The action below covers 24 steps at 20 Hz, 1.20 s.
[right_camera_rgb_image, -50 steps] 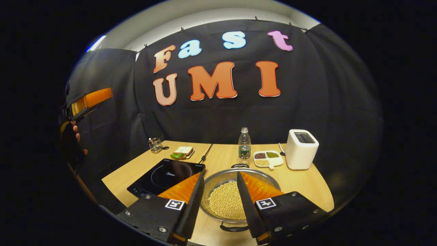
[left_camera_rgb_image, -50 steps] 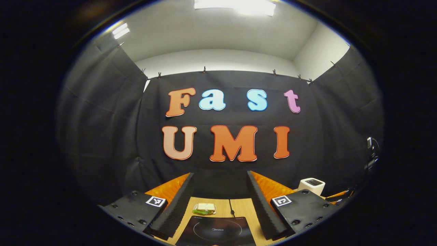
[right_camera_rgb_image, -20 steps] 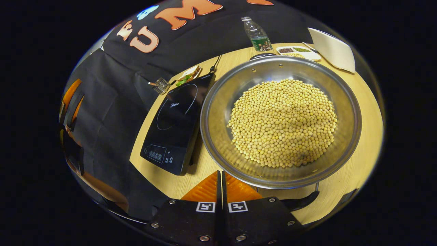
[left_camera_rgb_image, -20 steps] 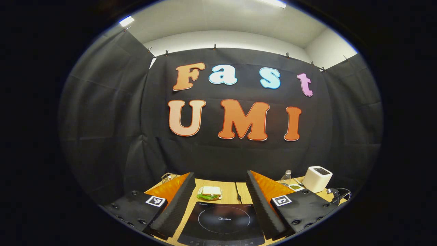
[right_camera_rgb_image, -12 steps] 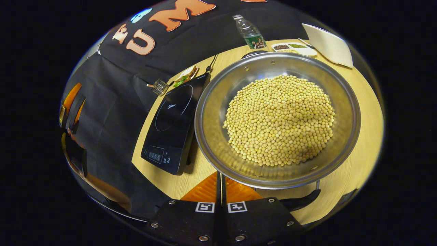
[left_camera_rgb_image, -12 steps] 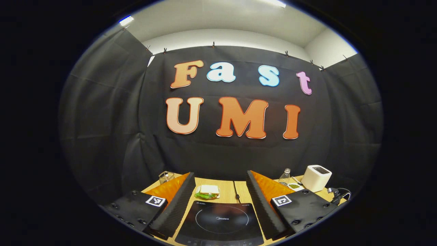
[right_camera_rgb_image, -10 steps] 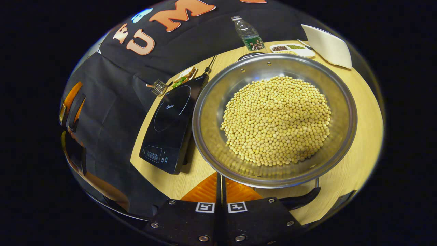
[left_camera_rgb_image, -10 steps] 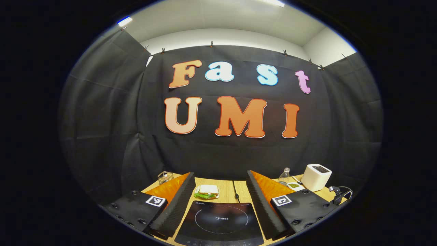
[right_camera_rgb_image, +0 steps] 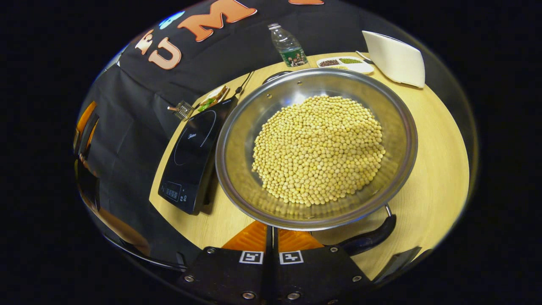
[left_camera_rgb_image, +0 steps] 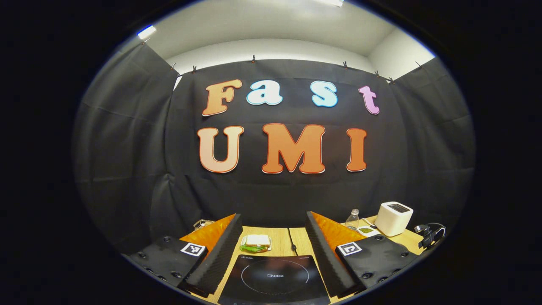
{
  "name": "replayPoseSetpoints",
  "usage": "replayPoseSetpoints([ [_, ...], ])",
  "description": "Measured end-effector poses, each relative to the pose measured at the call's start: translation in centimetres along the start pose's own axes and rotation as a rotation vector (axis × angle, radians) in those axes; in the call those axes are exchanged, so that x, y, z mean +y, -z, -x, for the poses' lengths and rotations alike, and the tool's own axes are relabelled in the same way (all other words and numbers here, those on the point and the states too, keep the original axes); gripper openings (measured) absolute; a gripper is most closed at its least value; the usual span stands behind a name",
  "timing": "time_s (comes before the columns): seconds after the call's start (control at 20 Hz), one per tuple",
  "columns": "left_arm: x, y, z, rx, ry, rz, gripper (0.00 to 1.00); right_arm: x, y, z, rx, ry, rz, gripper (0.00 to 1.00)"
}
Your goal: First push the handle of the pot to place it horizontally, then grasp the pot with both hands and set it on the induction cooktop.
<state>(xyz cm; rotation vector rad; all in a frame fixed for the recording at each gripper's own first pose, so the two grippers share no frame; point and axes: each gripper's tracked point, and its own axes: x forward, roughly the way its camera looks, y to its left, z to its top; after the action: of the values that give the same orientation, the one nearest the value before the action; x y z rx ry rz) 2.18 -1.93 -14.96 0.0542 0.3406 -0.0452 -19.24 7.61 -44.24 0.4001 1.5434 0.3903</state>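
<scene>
Since half a second ago the pot (right_camera_rgb_image: 315,148) has slid left in the right gripper view, its near handle (right_camera_rgb_image: 368,239) swinging out further to the right of the right gripper (right_camera_rgb_image: 272,237), whose jaws are pressed together with nothing between them, at the pot's near rim. The left gripper (left_camera_rgb_image: 273,237) has barely shifted; its jaws stand wide apart, held above the induction cooktop (left_camera_rgb_image: 274,279).

One pot, heaped with soybeans (right_camera_rgb_image: 317,148), sits on the desk (right_camera_rgb_image: 432,169) just right of the one cooktop, its rim overlapping the cooktop's edge. Two pot handles show: the near one and a far one (right_camera_rgb_image: 275,76). Behind stand one bottle (right_camera_rgb_image: 288,45), one divided dish (right_camera_rgb_image: 345,64), one toaster (right_camera_rgb_image: 396,58), one sandwich (left_camera_rgb_image: 256,242).

Bare desk lies right of the pot up to the desk edge.
</scene>
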Motion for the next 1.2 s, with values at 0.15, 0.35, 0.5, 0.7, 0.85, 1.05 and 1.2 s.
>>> replayPoseSetpoints([
  [0.15, 0.1, 0.0, -0.5, -0.003, -0.005, -0.004, 0.98, -1.6, -0.3, 0.2, 0.015, 0.036, 0.003, 0.00],
  [0.35, 0.2, 0.0, -0.6, -0.015, -0.001, -0.013, 0.97, -4.1, -0.6, 0.6, 0.027, 0.088, 0.031, 0.00],
  [0.5, 0.3, 0.7, -0.8, -0.002, 0.000, -0.020, 0.98, -6.3, -1.3, 1.0, 0.016, 0.125, 0.003, 0.00],
  [0.7, 1.2, 1.1, -1.0, 0.011, -0.016, -0.026, 0.98, -9.3, -2.5, 1.6, -0.009, 0.208, -0.033, 0.00],
  [0.85, 1.4, 1.3, -1.1, 0.009, -0.019, -0.025, 0.98, -10.8, -3.5, 2.0, -0.028, 0.247, -0.060, 0.00],
  [1.05, 1.2, 2.6, -1.8, 0.043, -0.021, -0.023, 0.98, -12.7, -4.7, 2.2, -0.052, 0.283, -0.100, 0.00],
  [1.2, 1.0, 3.1, -2.1, 0.054, -0.019, -0.032, 0.98, -13.9, -6.1, 2.2, -0.077, 0.296, -0.149, 0.00],
])
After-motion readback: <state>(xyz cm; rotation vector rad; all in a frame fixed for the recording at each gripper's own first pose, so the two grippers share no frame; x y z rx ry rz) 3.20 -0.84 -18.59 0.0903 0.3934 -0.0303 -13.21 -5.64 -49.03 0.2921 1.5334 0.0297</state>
